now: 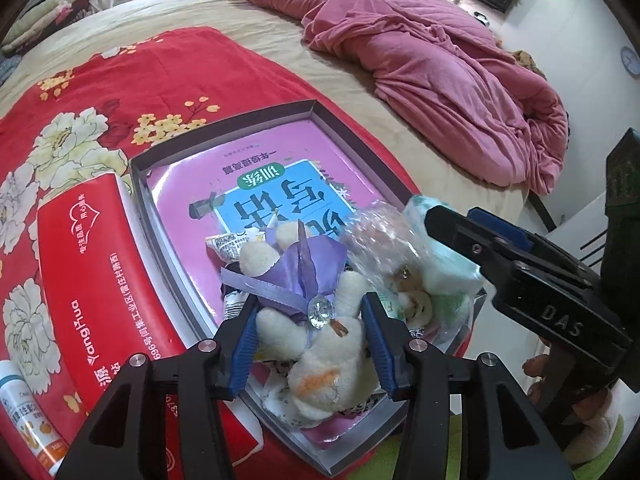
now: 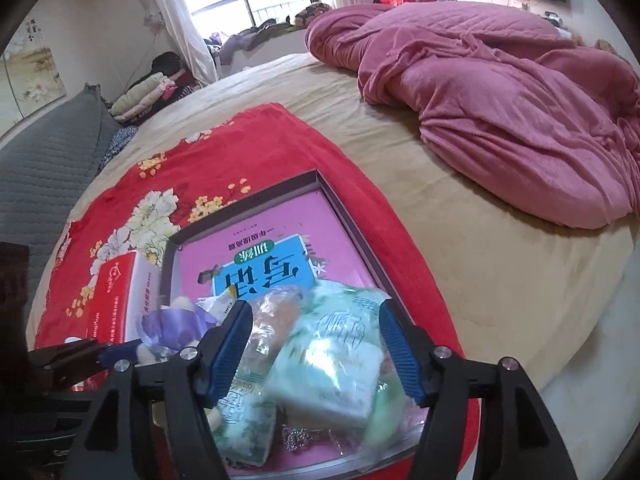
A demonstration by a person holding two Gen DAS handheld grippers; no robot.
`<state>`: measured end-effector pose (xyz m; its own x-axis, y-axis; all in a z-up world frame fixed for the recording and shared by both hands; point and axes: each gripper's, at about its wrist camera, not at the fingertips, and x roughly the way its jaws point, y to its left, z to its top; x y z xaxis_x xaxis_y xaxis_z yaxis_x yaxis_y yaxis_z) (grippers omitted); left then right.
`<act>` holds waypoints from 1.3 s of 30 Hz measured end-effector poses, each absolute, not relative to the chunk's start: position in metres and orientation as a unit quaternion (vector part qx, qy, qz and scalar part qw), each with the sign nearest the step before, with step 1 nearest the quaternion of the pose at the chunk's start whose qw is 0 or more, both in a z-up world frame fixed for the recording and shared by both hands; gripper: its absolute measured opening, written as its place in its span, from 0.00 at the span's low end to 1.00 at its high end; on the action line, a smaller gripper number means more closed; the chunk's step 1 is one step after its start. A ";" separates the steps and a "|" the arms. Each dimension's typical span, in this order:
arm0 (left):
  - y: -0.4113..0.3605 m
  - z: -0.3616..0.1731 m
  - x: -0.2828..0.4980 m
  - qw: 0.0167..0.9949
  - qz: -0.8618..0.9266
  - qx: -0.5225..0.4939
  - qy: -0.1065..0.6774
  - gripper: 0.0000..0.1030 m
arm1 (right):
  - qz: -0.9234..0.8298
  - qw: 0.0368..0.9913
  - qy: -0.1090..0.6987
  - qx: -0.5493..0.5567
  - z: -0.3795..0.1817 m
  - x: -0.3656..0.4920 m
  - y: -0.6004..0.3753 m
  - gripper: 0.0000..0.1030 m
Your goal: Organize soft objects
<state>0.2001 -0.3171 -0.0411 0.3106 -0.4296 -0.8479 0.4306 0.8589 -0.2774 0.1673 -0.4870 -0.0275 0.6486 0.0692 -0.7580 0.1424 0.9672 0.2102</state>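
Observation:
A shallow grey box [image 1: 224,124] lies on a red floral blanket [image 1: 100,92] on the bed, with a pink book [image 1: 256,168] inside. At its near end lie a white plush bear with a purple bow [image 1: 320,344], a clear-wrapped toy [image 1: 380,236] and mint-green tissue packs [image 2: 332,364]. My left gripper [image 1: 308,320] is open, its jaws on either side of the bear. My right gripper [image 2: 316,336] is open around the tissue packs; it also shows in the left wrist view [image 1: 460,224].
A red tissue box [image 1: 92,264] lies left of the grey box, with a white bottle [image 1: 28,420] further left. A crumpled pink quilt [image 1: 420,60] covers the far right of the bed. A grey headboard [image 2: 44,168] stands at left.

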 end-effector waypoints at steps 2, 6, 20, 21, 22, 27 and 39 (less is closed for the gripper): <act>-0.319 -0.040 0.199 0.812 -0.269 0.005 0.519 0.54 | -0.019 0.901 0.416 0.126 -0.024 0.165 -0.487 0.64; -0.319 -0.041 0.198 0.814 -0.259 0.016 0.520 0.65 | -0.022 0.905 0.408 0.120 -0.015 0.159 -0.486 0.64; -0.304 -0.009 0.165 0.839 -0.270 0.025 0.471 0.76 | -0.038 0.926 0.358 0.113 0.043 0.104 -0.473 0.68; -0.301 -0.005 0.160 0.841 -0.270 0.025 0.468 0.77 | -0.040 0.927 0.354 0.112 0.046 0.099 -0.472 0.69; -0.299 -0.002 0.156 0.842 -0.271 0.024 0.466 0.77 | -0.043 0.928 0.353 0.113 0.049 0.092 -0.471 0.70; -0.287 0.021 0.133 0.851 -0.280 0.017 0.444 0.77 | -0.055 0.927 0.349 0.127 0.053 0.067 -0.465 0.71; -0.246 0.050 0.088 0.876 -0.244 0.026 0.415 0.78 | -0.073 0.922 0.358 0.132 0.056 0.026 -0.434 0.73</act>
